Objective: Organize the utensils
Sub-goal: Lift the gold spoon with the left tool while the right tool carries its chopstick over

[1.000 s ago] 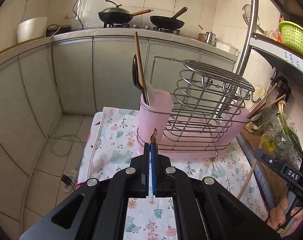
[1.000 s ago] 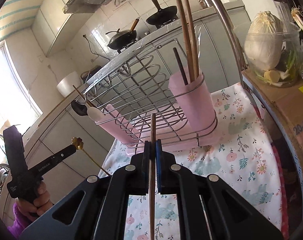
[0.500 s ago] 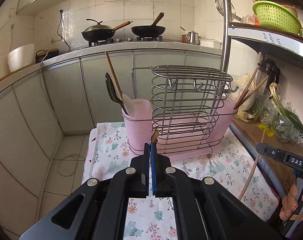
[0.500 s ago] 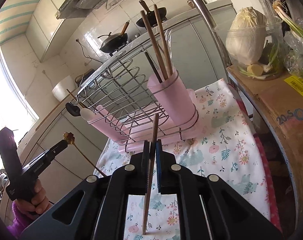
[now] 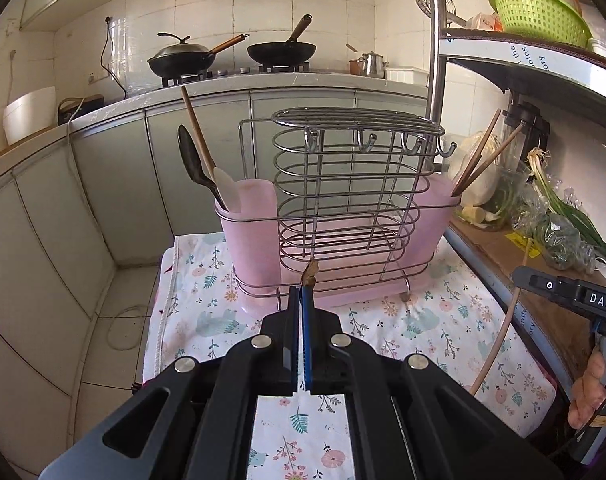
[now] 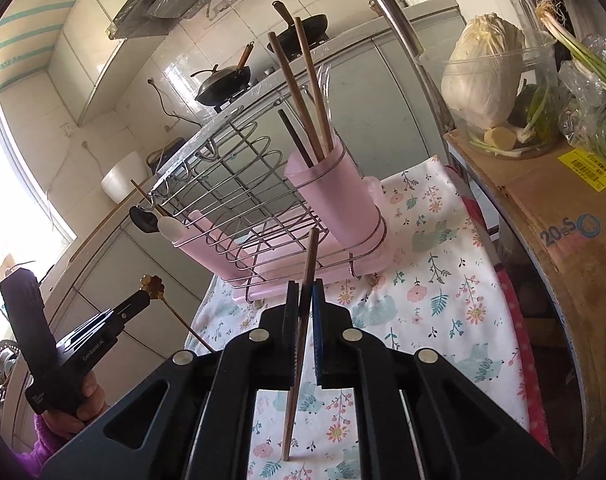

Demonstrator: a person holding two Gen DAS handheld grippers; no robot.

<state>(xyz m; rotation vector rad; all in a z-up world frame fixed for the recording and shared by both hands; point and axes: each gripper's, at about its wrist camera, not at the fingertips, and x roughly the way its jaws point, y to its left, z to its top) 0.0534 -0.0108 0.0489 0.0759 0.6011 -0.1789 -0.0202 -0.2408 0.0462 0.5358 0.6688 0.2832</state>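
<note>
On the left, a bare tiled floor [image 5: 83, 280] opens between the grey cabinet fronts [image 5: 115, 184] and the left hem of the floral cloth [image 5: 191, 292] covering the small table. The wire utensil rack on its pink plastic tray [image 5: 343, 216] stands at the far end of the cloth, leaving the near part of the cloth bare. Its left pink cup [image 5: 249, 220] holds a wooden stick, a black spoon and a white spatula; its right pink cup [image 6: 335, 196] holds brown chopsticks. To the right, the cloth's edge runs just beside a metal shelf post [image 5: 435, 40] and a cardboard box [image 6: 543, 216] with bagged greens and a cabbage on it, so that side is tight.

The left gripper [image 5: 301, 294] has its jaws pressed together on a thin gold-coloured spoon with a flower-shaped end [image 6: 153, 285], whose tip sticks out in front of the rack's base. The right gripper [image 6: 306, 288] is clamped on a single brown wooden chopstick [image 6: 299, 356], which stands nearly upright between the pads, its top near the rack's front wire.
</note>
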